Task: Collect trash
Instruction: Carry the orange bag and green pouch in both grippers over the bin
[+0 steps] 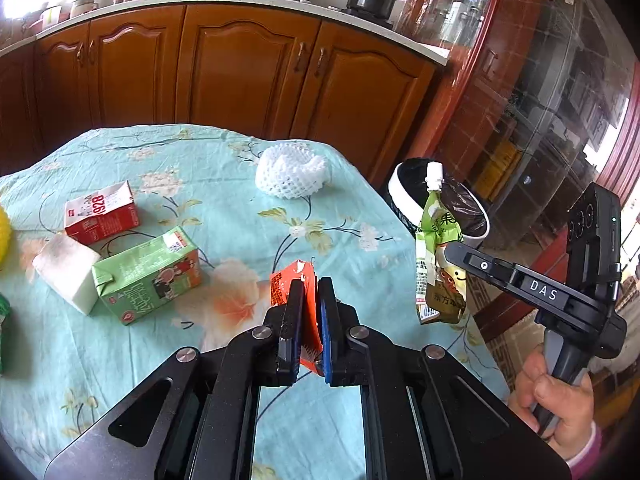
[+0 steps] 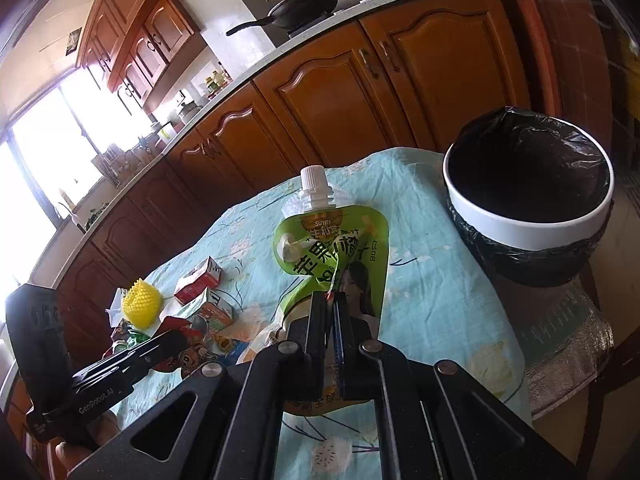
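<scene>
My left gripper (image 1: pixel 311 286) is shut on a flat orange-red wrapper (image 1: pixel 289 280), held above the flowered table. My right gripper (image 2: pixel 331 300) is shut on a green drink pouch (image 2: pixel 332 248) with a white cap, upright in its jaws. In the left wrist view that pouch (image 1: pixel 434 248) hangs at the right, in front of the trash bin (image 1: pixel 404 190). The bin (image 2: pixel 532 236) has a white rim and a black bag liner, and stands off the table's far right corner. Still on the cloth lie a red carton (image 1: pixel 100 214), a green carton (image 1: pixel 150 274) and a white foam net (image 1: pixel 290 172).
A white block (image 1: pixel 66 270) lies beside the green carton. A yellow spiky ball (image 2: pixel 141 307) and several wrappers sit at the table's left end. Wooden kitchen cabinets (image 1: pixel 240 68) run behind the table. A glass cabinet (image 1: pixel 540 100) stands at the right. A hand (image 1: pixel 560 404) holds the right gripper's handle.
</scene>
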Action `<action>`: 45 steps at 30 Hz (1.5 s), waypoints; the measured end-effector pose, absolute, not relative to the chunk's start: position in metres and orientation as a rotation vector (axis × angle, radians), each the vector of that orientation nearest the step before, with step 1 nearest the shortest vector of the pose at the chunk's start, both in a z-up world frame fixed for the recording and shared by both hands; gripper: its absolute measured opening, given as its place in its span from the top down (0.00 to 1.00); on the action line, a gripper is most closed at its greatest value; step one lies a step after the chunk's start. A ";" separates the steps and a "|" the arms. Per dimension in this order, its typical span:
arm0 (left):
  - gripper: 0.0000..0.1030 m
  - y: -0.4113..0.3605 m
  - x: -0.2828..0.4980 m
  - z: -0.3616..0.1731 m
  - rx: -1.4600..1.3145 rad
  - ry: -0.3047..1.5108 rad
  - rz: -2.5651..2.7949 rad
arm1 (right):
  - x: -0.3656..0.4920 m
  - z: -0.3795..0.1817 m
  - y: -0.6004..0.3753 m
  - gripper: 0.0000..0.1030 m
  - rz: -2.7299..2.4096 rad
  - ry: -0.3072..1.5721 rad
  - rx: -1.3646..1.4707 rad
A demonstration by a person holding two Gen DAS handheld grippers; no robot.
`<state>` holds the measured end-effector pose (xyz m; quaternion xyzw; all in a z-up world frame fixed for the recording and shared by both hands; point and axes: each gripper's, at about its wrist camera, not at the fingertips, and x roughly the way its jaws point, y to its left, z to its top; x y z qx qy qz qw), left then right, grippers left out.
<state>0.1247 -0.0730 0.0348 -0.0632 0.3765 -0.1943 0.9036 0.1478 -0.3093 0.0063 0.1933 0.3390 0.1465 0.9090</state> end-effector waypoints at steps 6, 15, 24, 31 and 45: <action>0.94 -0.094 0.131 0.038 -0.105 0.778 -0.429 | 0.144 0.008 -0.327 0.97 0.275 0.686 0.408; 0.94 -0.119 0.141 0.041 -0.075 0.778 -0.462 | 0.142 0.010 -0.348 0.97 0.237 0.664 0.426; 0.94 -0.143 0.152 0.044 -0.054 0.780 -0.496 | 0.143 0.013 -0.366 0.97 0.209 0.645 0.437; 0.94 -0.160 0.162 0.049 -0.043 0.772 -0.525 | 0.148 0.014 -0.382 0.97 0.187 0.640 0.448; 0.94 -0.200 0.187 0.067 -0.025 0.732 -0.581 | 0.162 0.018 -0.410 0.97 0.140 0.623 0.456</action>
